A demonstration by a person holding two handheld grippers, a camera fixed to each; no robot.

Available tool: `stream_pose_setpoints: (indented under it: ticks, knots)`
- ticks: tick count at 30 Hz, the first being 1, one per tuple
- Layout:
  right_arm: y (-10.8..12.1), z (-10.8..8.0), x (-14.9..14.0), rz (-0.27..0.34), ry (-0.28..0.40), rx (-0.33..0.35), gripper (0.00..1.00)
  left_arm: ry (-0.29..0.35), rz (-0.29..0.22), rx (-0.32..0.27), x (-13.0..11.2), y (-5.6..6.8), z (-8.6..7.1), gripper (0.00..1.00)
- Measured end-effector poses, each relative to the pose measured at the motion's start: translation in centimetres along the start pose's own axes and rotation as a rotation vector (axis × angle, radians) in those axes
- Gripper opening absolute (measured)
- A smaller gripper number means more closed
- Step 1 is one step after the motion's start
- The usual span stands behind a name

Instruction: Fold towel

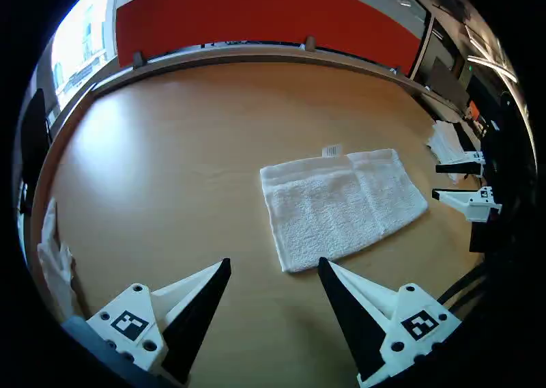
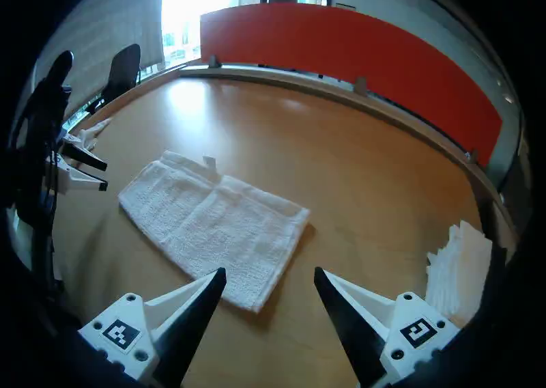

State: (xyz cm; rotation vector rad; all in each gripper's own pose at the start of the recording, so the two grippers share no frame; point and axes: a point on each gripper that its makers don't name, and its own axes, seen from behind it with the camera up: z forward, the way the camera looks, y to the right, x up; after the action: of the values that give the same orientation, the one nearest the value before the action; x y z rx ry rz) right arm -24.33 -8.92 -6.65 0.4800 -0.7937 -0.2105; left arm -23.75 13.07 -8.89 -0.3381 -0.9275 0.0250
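Observation:
A white towel (image 1: 341, 205) lies flat and folded on the wooden table (image 1: 191, 149), a small label sticking out at its far edge. My left gripper (image 1: 274, 273) is open just short of the towel's near corner, nothing between its fingers. Off to the right in the left gripper view, the right gripper (image 1: 452, 183) stands open past the towel's right end. In the right gripper view the same towel (image 2: 211, 224) lies ahead and to the left, and my right gripper (image 2: 268, 281) is open above its near corner. The left gripper (image 2: 101, 172) shows open at the far left.
A red partition (image 1: 273, 12) runs along the table's far edge. A stack of folded white cloths (image 2: 461, 268) sits at the table's right end. Another white cloth (image 1: 54, 258) lies at the left edge. Dark chairs (image 2: 126, 67) stand by the window.

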Motion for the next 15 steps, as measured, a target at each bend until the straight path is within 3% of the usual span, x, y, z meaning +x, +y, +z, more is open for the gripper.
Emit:
stream_pose_setpoints:
  ticks: [15]
  knots:
    - [-0.5,-0.1,-1.0,-0.050,-0.020,0.046,1.00,-0.002,-0.075,0.056,-2.3,-1.5,-2.4,0.95]
